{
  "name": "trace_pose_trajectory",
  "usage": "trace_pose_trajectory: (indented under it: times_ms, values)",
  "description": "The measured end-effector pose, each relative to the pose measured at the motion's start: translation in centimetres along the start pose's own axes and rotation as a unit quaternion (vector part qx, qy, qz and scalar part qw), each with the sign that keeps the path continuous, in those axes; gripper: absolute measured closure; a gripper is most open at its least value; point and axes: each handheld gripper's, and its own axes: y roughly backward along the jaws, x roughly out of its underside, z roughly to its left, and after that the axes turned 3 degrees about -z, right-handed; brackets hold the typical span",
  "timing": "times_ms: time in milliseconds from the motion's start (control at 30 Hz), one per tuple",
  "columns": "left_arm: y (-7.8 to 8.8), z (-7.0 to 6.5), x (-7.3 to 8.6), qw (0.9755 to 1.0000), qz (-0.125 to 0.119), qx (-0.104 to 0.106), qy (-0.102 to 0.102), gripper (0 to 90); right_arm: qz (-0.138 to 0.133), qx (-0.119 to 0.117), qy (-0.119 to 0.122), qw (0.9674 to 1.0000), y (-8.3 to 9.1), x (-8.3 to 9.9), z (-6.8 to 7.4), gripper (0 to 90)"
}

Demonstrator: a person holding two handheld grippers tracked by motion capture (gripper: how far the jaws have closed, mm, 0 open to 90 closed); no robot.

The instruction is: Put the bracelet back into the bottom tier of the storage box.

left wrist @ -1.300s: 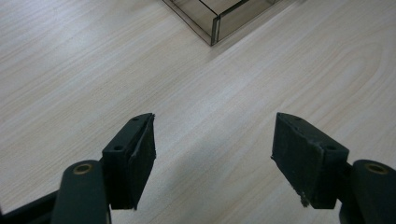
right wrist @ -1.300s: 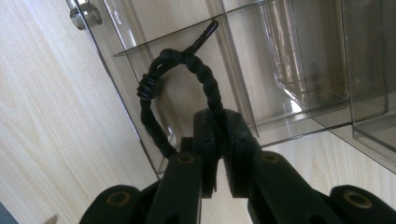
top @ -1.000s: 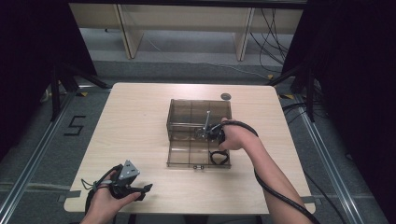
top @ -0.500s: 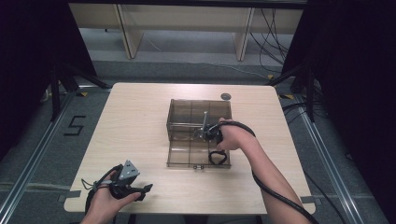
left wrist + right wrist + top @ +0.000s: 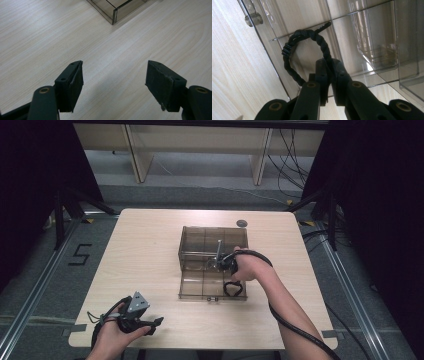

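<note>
A smoky see-through compartment box stands open mid-table, its lid lying flat toward me. My right gripper hangs over the lid's right part, shut on a black twisted cord loop. In the right gripper view the jaws pinch the loop at its near side, and the loop lies against the clear plastic. My left gripper rests open near the table's front left corner, nothing between its fingers. In the left gripper view that gripper points over bare wood toward a corner of the box.
A small dark round disc lies on the light wooden table behind the box. A thin metal rod stands up inside the box beside my right hand. The right gripper's cable trails along the forearm to the front edge.
</note>
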Motion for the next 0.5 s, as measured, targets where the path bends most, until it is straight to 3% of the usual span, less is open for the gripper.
trace_pose_trajectory:
  times_ms: [167, 500]
  values:
    - [0.0, 0.0, 0.0, 1.0000, -0.001, -0.001, 0.001, 29.9, 0.001, 0.008, 0.007, 0.9999, -0.1, 0.1, -0.1, 85.0]
    - [0.0, 0.0, 0.0, 1.0000, 0.003, -0.001, 0.002, 29.9, -0.001, -0.006, -0.002, 1.0000, -1.0, 0.5, -0.2, 84.7]
